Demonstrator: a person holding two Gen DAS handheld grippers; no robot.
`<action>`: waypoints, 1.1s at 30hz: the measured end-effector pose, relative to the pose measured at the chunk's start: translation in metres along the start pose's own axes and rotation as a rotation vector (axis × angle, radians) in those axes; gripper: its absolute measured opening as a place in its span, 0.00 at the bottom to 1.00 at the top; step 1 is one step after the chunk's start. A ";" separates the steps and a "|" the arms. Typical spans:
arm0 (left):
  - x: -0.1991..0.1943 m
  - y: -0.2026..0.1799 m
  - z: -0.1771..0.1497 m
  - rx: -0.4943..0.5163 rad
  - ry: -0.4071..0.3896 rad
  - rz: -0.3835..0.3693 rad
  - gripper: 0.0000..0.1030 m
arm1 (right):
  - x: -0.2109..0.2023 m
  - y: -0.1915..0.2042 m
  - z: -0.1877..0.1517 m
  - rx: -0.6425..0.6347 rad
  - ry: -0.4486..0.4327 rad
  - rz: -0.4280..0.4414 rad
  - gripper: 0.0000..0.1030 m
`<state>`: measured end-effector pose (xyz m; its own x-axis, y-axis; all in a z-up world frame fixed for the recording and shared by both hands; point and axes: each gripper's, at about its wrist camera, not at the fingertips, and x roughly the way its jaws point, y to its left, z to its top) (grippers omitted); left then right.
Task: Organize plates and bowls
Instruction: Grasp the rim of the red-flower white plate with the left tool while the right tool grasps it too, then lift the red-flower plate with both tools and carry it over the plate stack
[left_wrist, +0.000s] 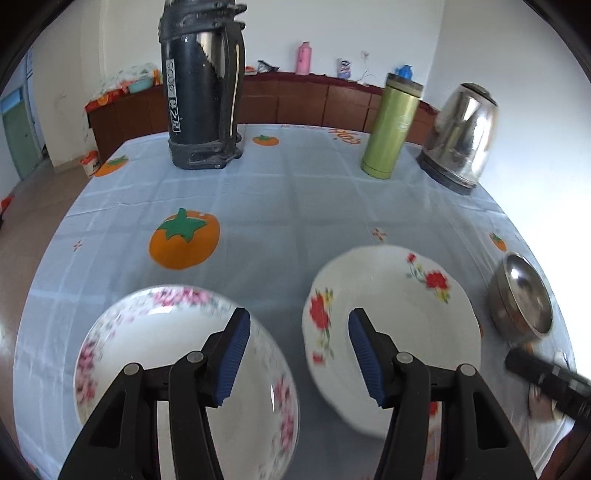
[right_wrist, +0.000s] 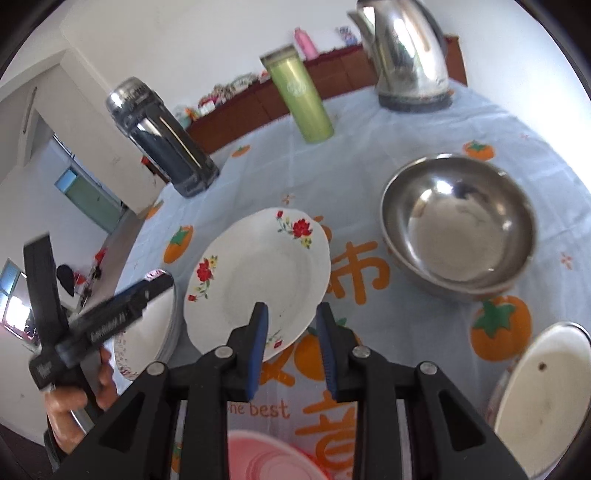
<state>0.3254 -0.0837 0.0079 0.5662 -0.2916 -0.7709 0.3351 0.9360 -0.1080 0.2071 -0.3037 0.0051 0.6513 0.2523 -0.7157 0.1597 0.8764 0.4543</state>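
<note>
A white plate with red flowers (left_wrist: 391, 325) lies on the table, also in the right wrist view (right_wrist: 258, 280). A white plate with pink flowers (left_wrist: 162, 354) lies left of it, over a stack (right_wrist: 147, 332). My left gripper (left_wrist: 299, 325) is open above the gap between the two plates; it shows in the right wrist view (right_wrist: 103, 317). My right gripper (right_wrist: 291, 314) is open and empty over the red-flower plate's near rim. A steel bowl (right_wrist: 458, 225) sits to the right, also in the left wrist view (left_wrist: 521, 295).
A black thermos (left_wrist: 203, 85), a green flask (left_wrist: 391, 125) and a steel kettle (left_wrist: 461, 136) stand at the table's far side. A white plate (right_wrist: 543, 402) lies at near right and a pink bowl (right_wrist: 273, 458) at the near edge.
</note>
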 end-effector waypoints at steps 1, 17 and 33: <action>0.005 -0.002 0.004 0.002 0.009 0.005 0.56 | 0.006 -0.002 0.003 0.010 0.025 0.005 0.27; 0.055 -0.025 0.017 0.052 0.095 0.041 0.56 | 0.040 -0.009 0.021 -0.011 0.106 -0.063 0.27; 0.076 -0.033 0.015 0.053 0.168 0.027 0.50 | 0.067 -0.014 0.024 0.012 0.192 -0.053 0.22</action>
<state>0.3685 -0.1393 -0.0380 0.4433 -0.2255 -0.8676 0.3634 0.9300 -0.0560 0.2665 -0.3088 -0.0368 0.4886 0.2803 -0.8263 0.1997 0.8859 0.4186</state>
